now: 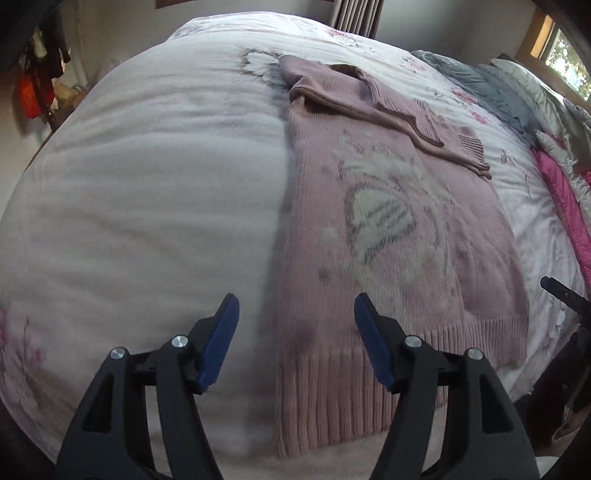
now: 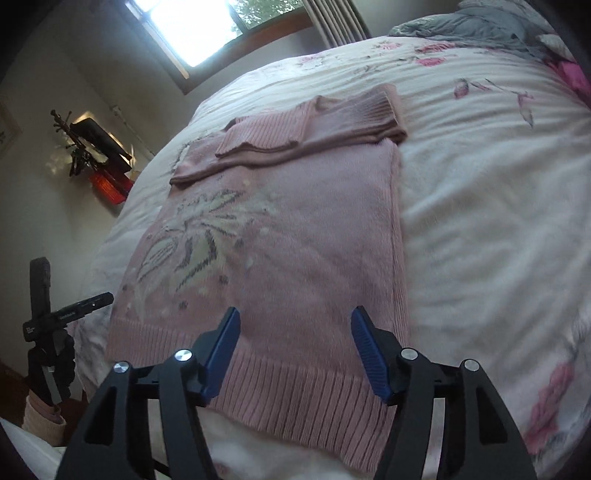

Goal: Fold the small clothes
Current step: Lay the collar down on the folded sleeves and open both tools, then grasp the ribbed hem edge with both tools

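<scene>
A pink sweater (image 2: pixel 280 236) lies flat on the white bed (image 2: pixel 480 229), sleeves folded across its far end, ribbed hem nearest. Its pale knitted motif is too blurred to read. The left gripper (image 1: pixel 295 325) hangs wide and empty over the hem's left corner; the right gripper (image 2: pixel 295 332) hangs wide and empty over the hem. A grey heap (image 1: pixel 491 88) at the far right is cut off.

Before you, a floral bedspread (image 2: pixel 480 155), bright window (image 2: pixel 192 26) with curtain (image 2: pixel 336 22), pale wall (image 2: pixel 37 177).
</scene>
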Available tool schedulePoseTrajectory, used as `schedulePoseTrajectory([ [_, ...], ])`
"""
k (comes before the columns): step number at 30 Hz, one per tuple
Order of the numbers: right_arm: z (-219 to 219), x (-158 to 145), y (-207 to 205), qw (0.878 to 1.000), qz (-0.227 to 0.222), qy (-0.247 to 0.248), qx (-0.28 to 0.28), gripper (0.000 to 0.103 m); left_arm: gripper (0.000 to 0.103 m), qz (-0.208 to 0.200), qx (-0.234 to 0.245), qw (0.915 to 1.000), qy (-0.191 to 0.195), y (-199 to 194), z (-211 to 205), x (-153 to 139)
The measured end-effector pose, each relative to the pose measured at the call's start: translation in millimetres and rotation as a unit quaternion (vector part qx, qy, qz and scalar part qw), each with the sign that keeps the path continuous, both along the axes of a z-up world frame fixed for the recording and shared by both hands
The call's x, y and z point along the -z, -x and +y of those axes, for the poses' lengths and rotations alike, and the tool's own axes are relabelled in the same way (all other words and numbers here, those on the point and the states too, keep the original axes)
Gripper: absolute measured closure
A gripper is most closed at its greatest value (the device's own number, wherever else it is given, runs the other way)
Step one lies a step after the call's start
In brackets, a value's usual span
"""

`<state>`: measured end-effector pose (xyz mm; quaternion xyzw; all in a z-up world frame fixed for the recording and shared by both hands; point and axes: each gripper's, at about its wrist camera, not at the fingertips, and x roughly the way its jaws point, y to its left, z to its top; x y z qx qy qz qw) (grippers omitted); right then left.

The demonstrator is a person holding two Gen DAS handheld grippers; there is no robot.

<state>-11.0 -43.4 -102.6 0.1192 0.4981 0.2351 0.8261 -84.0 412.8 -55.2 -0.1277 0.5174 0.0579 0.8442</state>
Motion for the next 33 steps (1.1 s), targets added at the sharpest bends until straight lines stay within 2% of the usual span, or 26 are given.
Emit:
schedulePoseTrajectory([
  [7, -27, 19, 39, 0.999, 0.03, 0.028, 0.019, 0.037, 0.038, 0.01, -0.006, 0.9995, 0.029, 45, 7, 13],
  [13, -42, 44, 44, 0.997, 0.06, 0.031, 0.031, 0.037, 0.038, 0.02, -0.004, 0.999, 0.04, 49, 0, 27],
  [19, -44, 65, 44, 0.996, 0.081, 0.023, 0.03, 0.036, 0.037, 0.026, 0.002, 0.9991, 0.033, 52, -7, 36],
  [25, -35, 69, 40, 0.996, 0.083, 0.014, 0.011, 0.036, 0.037, 0.026, 0.013, 0.9975, 0.065, 47, -11, 39],
  [26, -34, 69, 40, 0.996, 0.084, 0.005, 0.007, 0.036, 0.038, 0.025, 0.015, 0.997, 0.073, 47, -12, 39],
  [28, -33, 69, 39, 0.996, 0.088, -0.018, 0.0, 0.036, 0.047, 0.023, 0.02, 0.9944, 0.102, 46, -12, 40],
  [29, -32, 69, 38, 0.996, 0.089, -0.022, -0.003, 0.036, 0.048, 0.023, 0.021, 0.9929, 0.115, 46, -12, 41],
  [33, -28, 73, 36, 0.996, 0.093, -0.009, -0.01, 0.039, 0.057, 0.029, 0.017, 0.9929, 0.114, 44, -13, 45],
])
